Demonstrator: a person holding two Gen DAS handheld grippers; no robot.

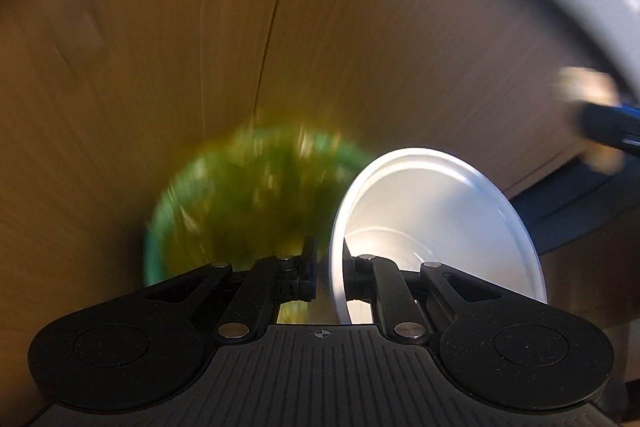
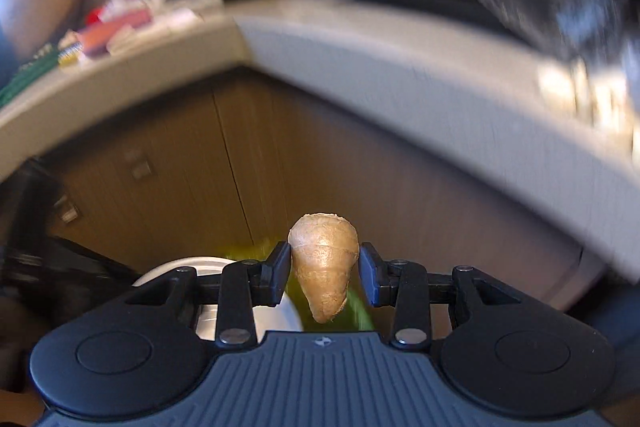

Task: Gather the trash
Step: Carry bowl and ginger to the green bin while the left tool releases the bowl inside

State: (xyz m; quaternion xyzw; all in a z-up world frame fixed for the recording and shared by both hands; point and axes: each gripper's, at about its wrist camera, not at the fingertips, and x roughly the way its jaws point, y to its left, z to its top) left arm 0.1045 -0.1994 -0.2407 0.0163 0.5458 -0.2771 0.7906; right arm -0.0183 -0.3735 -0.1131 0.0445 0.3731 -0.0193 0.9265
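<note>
A white plastic lid [image 1: 440, 223] is seen clamped by its rim between the closed fingers of the left hand-held gripper [image 1: 329, 273], standing on edge and tilted toward 1 o'clock. Behind it, at 11 o'clock from the fingers, a green bin [image 1: 256, 203] lined with a yellowish bag is shown, heavily blurred, against brown wooden cabinet doors [image 1: 160, 47]. In the right wrist view, a tan, cone-shaped piece of ginger root [image 2: 324, 263] is held between the pads of the right hand-held gripper [image 2: 325, 277], its narrow end pointing toward 6 o'clock; the left pad touches it, while contact on the right pad cannot be confirmed. A grey desk [image 2: 360, 67] edge curves overhead, with blurred clutter at 10 o'clock. The lid is judged light, thin and springy, best pinched at the rim as it is now. The ginger is judged firm, knobbly and light, and its tapered shape could let it slip, so the widest part is the safer hold.
</note>
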